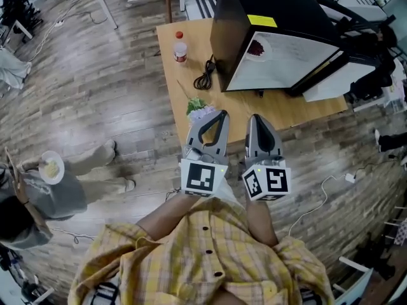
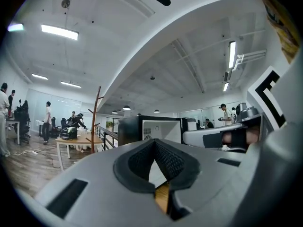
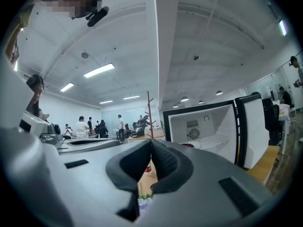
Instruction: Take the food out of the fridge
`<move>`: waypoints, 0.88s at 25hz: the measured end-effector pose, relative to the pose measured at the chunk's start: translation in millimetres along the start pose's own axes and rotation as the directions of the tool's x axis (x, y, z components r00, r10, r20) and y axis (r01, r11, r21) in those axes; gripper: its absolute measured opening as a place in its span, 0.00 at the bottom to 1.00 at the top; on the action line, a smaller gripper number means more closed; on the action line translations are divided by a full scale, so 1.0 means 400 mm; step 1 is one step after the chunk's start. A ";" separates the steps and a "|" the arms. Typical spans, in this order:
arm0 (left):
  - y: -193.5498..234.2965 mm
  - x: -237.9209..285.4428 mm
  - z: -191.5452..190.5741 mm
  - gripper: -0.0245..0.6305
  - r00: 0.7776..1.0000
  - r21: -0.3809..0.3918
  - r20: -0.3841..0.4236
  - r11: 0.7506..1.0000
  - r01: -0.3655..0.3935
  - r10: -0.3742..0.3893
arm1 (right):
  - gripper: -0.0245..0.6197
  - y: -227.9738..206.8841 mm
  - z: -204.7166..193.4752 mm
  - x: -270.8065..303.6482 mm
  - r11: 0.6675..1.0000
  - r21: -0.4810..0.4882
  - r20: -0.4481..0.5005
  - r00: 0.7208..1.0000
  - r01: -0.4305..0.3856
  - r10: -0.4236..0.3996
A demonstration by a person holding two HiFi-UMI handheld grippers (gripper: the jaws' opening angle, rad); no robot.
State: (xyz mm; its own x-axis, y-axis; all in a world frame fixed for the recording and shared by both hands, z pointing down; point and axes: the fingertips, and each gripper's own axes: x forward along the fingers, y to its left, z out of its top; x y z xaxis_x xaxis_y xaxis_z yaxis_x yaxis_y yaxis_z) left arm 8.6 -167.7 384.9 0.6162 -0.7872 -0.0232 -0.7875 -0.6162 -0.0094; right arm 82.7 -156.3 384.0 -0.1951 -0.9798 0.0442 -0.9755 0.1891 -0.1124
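A black mini fridge (image 1: 273, 30) stands on a wooden table (image 1: 191, 91) with its door (image 1: 346, 75) swung open to the right. On its white shelf sits a plate of dark red food (image 1: 257, 47), which also shows in the right gripper view (image 3: 189, 145). A bunch of green leafy food (image 1: 198, 107) lies near the table's front edge. My left gripper (image 1: 223, 114) is just behind the greens, level and shut with nothing in it. My right gripper (image 1: 254, 117) is beside it, pointed at the fridge (image 3: 208, 126), shut and empty.
A red-capped bottle (image 1: 180, 47) and a coiled black cable (image 1: 205, 75) sit on the table left of the fridge. A person holding a plate (image 1: 51, 168) stands on the wooden floor at the left. Cables run across the floor at the right.
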 end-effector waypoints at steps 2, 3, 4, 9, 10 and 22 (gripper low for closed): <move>-0.001 0.020 -0.002 0.05 1.000 0.004 0.001 1.000 -0.009 0.009 | 0.05 -0.016 0.003 0.020 1.000 -0.004 0.008 1.000 -0.012 0.012; 0.002 0.032 0.000 0.05 1.000 0.009 0.000 1.000 -0.015 0.015 | 0.05 -0.024 0.008 0.032 1.000 -0.007 0.014 1.000 -0.017 0.017; 0.005 0.044 0.005 0.05 1.000 0.015 0.000 1.000 -0.020 0.020 | 0.05 -0.032 0.014 0.044 1.000 -0.007 0.019 1.000 -0.022 0.022; 0.006 0.103 0.023 0.05 0.999 0.033 0.006 0.999 -0.041 0.041 | 0.05 -0.088 0.023 0.095 0.999 0.024 0.023 0.999 -0.035 0.034; 0.005 0.116 0.023 0.05 0.999 0.038 0.006 0.998 -0.042 0.042 | 0.05 -0.103 0.022 0.106 0.999 0.034 0.024 0.999 -0.035 0.034; 0.004 0.266 -0.005 0.05 0.999 0.075 -0.013 0.996 -0.046 0.047 | 0.05 -0.302 -0.065 0.260 0.820 0.568 0.037 0.998 -0.068 0.057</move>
State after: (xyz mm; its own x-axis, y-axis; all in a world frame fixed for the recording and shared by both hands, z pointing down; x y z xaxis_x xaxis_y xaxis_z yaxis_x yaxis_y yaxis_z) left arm 72.9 -252.4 384.6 0.5788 -0.8154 -0.0109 -0.8131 -0.5761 -0.0830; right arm 177.7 -279.3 427.9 -0.2460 -0.9693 0.0005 -0.7292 0.1847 -0.6589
